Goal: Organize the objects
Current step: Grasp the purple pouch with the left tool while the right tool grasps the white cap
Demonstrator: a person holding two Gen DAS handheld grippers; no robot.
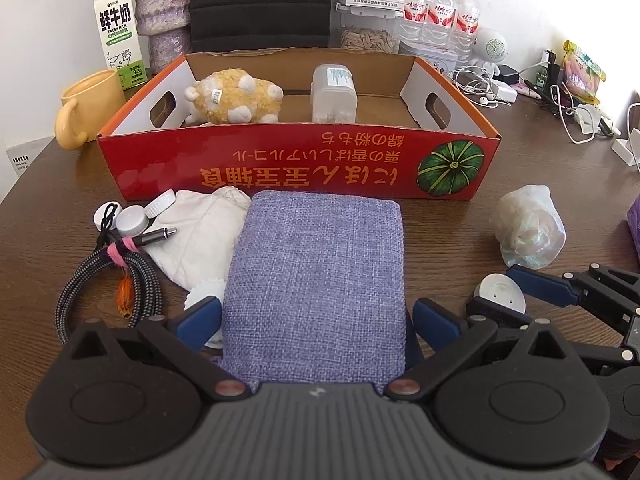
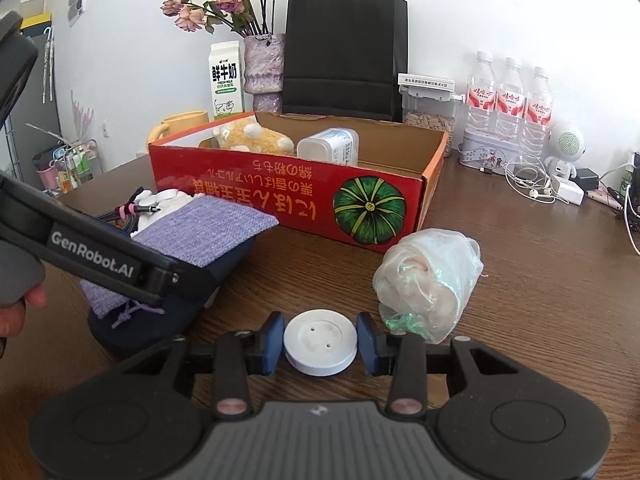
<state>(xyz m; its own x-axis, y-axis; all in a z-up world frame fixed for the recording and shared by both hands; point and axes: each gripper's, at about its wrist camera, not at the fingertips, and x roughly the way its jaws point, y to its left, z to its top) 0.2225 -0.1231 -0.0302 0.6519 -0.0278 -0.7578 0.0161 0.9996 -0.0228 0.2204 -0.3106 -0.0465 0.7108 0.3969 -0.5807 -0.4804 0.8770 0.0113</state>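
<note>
Brown wooden tabletop (image 2: 520,280) is carrying the clutter: a white round disc (image 2: 320,346) is sitting clamped in the right gripper (image 2: 320,344), while the left gripper (image 1: 316,324) is gripping a purple fabric pouch (image 1: 316,272) before the red cardboard box (image 1: 280,168).

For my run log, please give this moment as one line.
left gripper: shut on purple pouch | right gripper: shut on white disc | box: toy, container inside
</note>
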